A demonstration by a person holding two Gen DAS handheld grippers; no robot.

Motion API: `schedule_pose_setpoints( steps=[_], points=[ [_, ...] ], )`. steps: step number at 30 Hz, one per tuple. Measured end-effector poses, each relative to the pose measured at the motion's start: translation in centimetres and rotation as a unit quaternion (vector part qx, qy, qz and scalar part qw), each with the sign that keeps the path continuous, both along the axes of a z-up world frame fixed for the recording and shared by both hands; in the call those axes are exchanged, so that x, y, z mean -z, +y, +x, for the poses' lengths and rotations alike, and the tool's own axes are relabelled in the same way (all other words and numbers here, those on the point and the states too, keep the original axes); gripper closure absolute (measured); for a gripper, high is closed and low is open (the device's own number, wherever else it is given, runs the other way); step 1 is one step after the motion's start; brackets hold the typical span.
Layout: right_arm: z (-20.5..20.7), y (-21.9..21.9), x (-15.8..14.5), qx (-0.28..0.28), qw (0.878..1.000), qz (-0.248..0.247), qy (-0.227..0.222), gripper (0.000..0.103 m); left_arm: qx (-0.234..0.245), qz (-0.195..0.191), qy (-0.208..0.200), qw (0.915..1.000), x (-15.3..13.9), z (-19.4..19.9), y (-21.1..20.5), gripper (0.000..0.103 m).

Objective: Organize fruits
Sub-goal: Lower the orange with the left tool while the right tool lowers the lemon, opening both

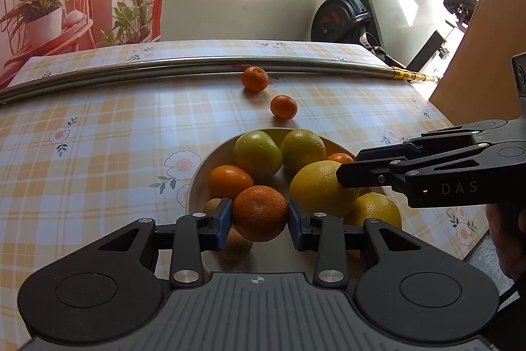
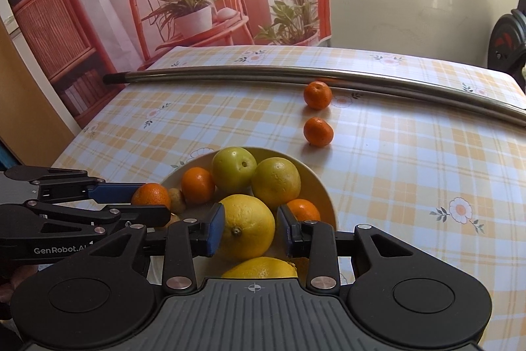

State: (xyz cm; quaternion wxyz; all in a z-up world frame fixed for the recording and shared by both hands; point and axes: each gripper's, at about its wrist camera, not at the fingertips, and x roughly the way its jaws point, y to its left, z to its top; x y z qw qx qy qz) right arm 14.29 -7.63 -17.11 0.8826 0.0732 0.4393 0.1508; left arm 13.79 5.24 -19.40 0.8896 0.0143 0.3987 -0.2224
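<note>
Checked-cloth desk: left gripper fingers clamp a round orange mandarin; right gripper fingers loosely flank a large yellow citrus, right pad apart.

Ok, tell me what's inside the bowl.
The bowl holds two green citrus fruits, two yellow ones, several mandarins and a brownish kiwi-like fruit. The grippers and the upper fruit hide the bowl's bottom and near side.

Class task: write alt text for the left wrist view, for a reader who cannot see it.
The left gripper grips a mandarin over a bowl of citrus; the right gripper reaches in from the right. Two small mandarins lie beyond on a checked tablecloth.
</note>
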Motion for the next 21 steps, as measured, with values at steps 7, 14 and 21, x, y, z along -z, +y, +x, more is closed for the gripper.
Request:
schedule_pose_setpoints(
  steps=[7,14,21],
  points=[
    [-0.3,-0.4,0.0,0.005,1.0,0.001,-0.002,0.072,0.013,0.008,0.014,0.9998,0.9,1.0,-1.3,0.065],
    [-0.2,-1.2,0.1,0.011,1.0,0.015,0.002,0.071,0.017,0.017,0.014,0.9996,1.1,1.4,-1.9,0.065],
    [-0.2,-1.7,0.2,0.017,1.0,0.021,0.001,0.071,0.012,0.007,0.02,0.9997,1.1,1.8,-1.9,0.064]
  ],
)
